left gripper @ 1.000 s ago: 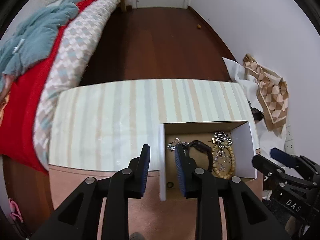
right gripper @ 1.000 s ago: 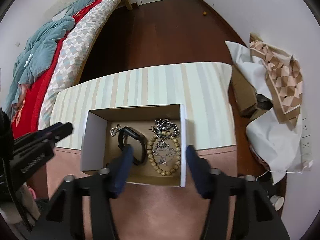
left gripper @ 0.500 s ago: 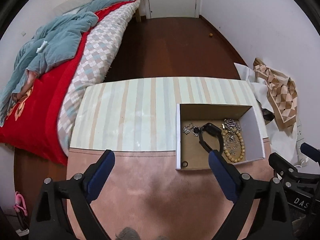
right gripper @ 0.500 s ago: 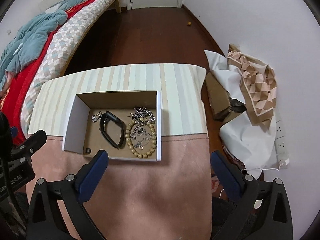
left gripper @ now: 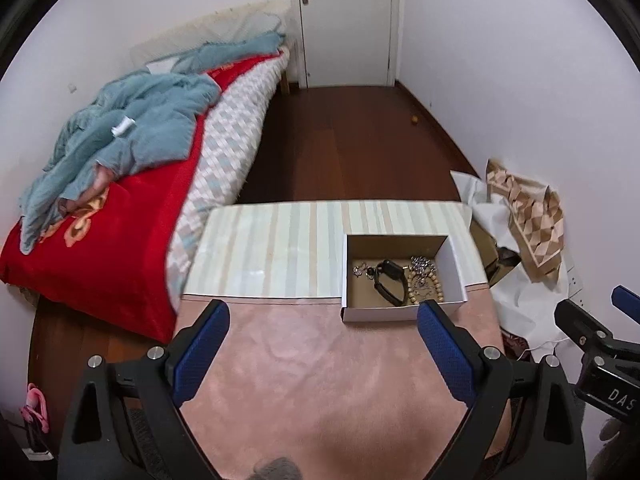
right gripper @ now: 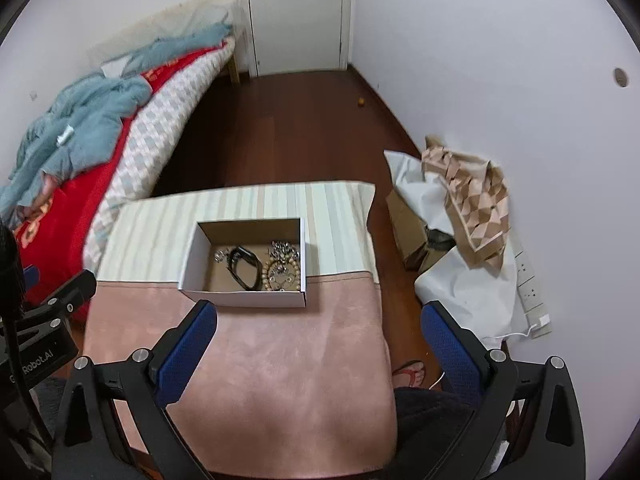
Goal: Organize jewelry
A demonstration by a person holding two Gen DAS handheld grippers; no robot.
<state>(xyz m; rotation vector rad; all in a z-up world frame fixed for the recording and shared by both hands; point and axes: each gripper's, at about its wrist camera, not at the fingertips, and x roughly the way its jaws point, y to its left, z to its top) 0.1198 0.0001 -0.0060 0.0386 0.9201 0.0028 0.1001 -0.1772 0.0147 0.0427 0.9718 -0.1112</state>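
A white cardboard box (left gripper: 400, 314) with a brown inside stands on the table where the striped cloth meets the pink cloth; it also shows in the right wrist view (right gripper: 244, 298). Inside lie a black wristband (left gripper: 390, 286), a wooden bead bracelet (left gripper: 428, 290), a silver chain (left gripper: 424, 266) and a small silver piece (left gripper: 360, 270). In the right wrist view I see the wristband (right gripper: 244, 268) and beads (right gripper: 282, 274). My left gripper (left gripper: 322, 344) is open and empty, held back above the pink cloth. My right gripper (right gripper: 320, 340) is open and empty, also held back from the box.
The table carries a striped cloth (left gripper: 272, 252) and a pink cloth (left gripper: 320, 392). A bed with a red cover (left gripper: 100, 240) and blue blanket stands left. White sheets and a patterned bag (left gripper: 528, 216) lie by the right wall. A power strip (right gripper: 530, 280) lies there.
Both grippers have opened wide and pulled back and up from the box. The left gripper, closed near the box's left wall a second ago, now stands clear of it.
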